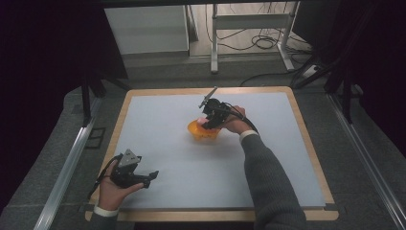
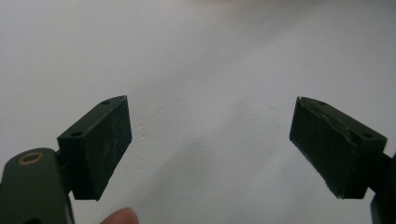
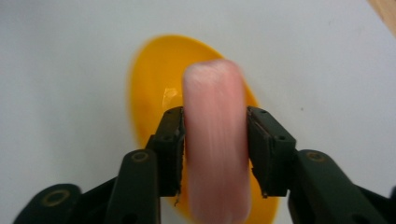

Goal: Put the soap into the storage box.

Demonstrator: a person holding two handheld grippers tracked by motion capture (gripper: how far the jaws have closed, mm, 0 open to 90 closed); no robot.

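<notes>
A person sits at a table point(image 1: 158, 120) covered by a pale grey mat, a gripper in each hand. Near the middle of the mat stands a yellow bowl point(image 1: 201, 131), the landmark here. The right gripper point(image 1: 209, 120) hangs directly above the bowl, its jaws closed on the sides of a pink sausage-shaped piece point(image 3: 215, 140), smooth and rounded, held lengthwise between the pads. It sits right over the bowl's hollow, so it looks either about to be dropped in or just lifted out; I cannot tell which, nor whether it touches the bowl. The left gripper point(image 1: 149, 178) rests well apart from the bowl, toward the person's near left, jaws spread wide and empty, seemingly parked out of the way.
</notes>
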